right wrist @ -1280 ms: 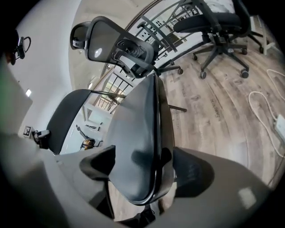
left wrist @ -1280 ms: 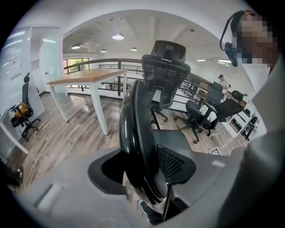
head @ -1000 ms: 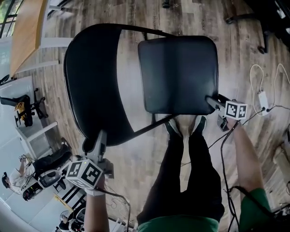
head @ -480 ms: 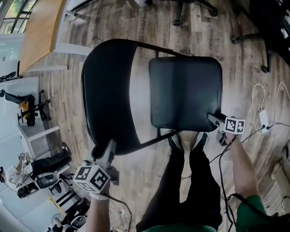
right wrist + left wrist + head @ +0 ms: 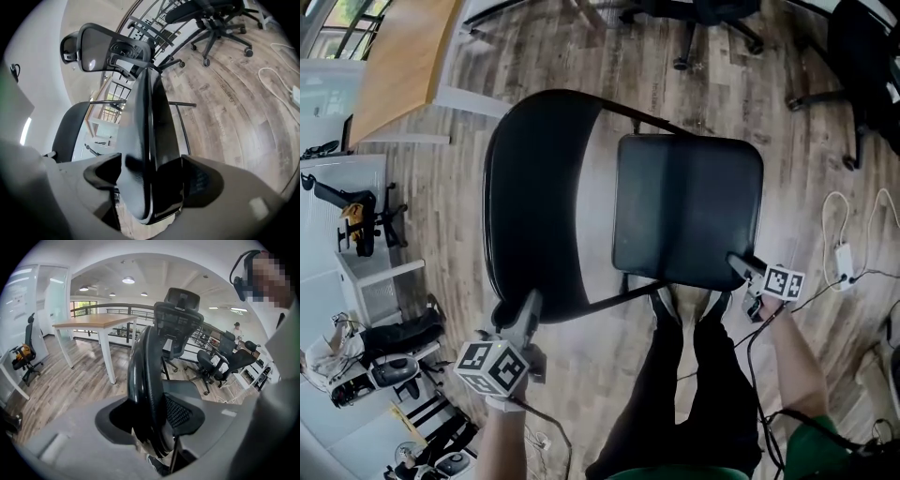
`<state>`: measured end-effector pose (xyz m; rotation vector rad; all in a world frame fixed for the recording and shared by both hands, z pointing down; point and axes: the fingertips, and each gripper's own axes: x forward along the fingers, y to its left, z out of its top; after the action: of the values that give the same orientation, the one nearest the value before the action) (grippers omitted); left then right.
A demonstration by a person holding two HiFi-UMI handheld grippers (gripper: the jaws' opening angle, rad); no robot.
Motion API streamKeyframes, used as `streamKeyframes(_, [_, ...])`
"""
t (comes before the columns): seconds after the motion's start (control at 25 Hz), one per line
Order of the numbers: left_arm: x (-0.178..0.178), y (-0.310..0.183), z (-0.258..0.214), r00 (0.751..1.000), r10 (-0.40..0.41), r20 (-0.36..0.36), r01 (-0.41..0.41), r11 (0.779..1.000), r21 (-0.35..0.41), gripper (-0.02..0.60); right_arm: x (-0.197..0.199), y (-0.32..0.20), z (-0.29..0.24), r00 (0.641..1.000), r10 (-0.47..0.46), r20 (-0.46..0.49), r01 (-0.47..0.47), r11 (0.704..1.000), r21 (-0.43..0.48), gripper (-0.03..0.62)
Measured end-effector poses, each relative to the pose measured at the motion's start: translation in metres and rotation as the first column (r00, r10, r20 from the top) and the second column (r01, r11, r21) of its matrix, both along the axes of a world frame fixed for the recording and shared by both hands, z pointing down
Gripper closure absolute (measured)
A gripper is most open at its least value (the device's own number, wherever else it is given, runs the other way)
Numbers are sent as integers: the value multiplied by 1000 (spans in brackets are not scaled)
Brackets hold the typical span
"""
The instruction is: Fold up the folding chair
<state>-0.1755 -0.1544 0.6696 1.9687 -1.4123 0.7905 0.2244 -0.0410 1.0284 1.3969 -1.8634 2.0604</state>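
In the head view a black folding chair stands open on the wood floor, its curved backrest (image 5: 525, 206) to the left and its padded seat (image 5: 689, 211) to the right. My left gripper (image 5: 528, 302) holds the near end of the backrest. The backrest rim (image 5: 147, 394) runs between the jaws, which have just been closing on it. My right gripper (image 5: 736, 262) is shut on the seat's near right corner. In the right gripper view the seat edge (image 5: 145, 154) is clamped between both pads.
A wooden table (image 5: 398, 61) stands at the far left. Office chairs (image 5: 703, 19) stand at the far side and the far right. White cables and an adapter (image 5: 844, 253) lie on the floor at the right. The person's legs (image 5: 689, 375) stand just behind the seat.
The chair, with both grippers on it, has shifted down and to the right in the head view, and more of the far floor shows. Both grippers stay on the same spots.
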Motion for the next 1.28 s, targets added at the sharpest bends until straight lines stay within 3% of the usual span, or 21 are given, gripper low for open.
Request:
streamKeyframes(0.2, [0, -7, -28, 1000, 15, 12, -16, 999, 49, 400, -27, -12, -45, 999, -19, 42, 18, 1000, 24, 198])
streamKeyframes(0.48, [-9, -22, -67, 999, -23, -33, 26, 997, 74, 422, -56, -32, -116, 998, 3, 58, -4, 1000, 16, 223])
streamKeyframes(0.6, [-23, -23, -79, 999, -30, -29, 32, 996, 88, 422, -80, -38, -143, 997, -2, 75, 0, 999, 37, 269])
streamKeyframes(0.72, [-34, -26, -91, 999, -37, -30, 40, 993, 108, 422, -98, -44, -165, 998, 12, 58, -14, 999, 37, 342])
streamKeyframes(0.88, [-43, -29, -106, 999, -39, -37, 43, 990, 133, 422, -122, -55, -193, 998, 40, 45, -42, 998, 45, 352])
streamKeyframes(1.28, [-56, -32, -133, 998, -34, -57, 43, 986, 162, 431, -181, -73, -247, 1000, 0, -17, 1, 999, 32, 378])
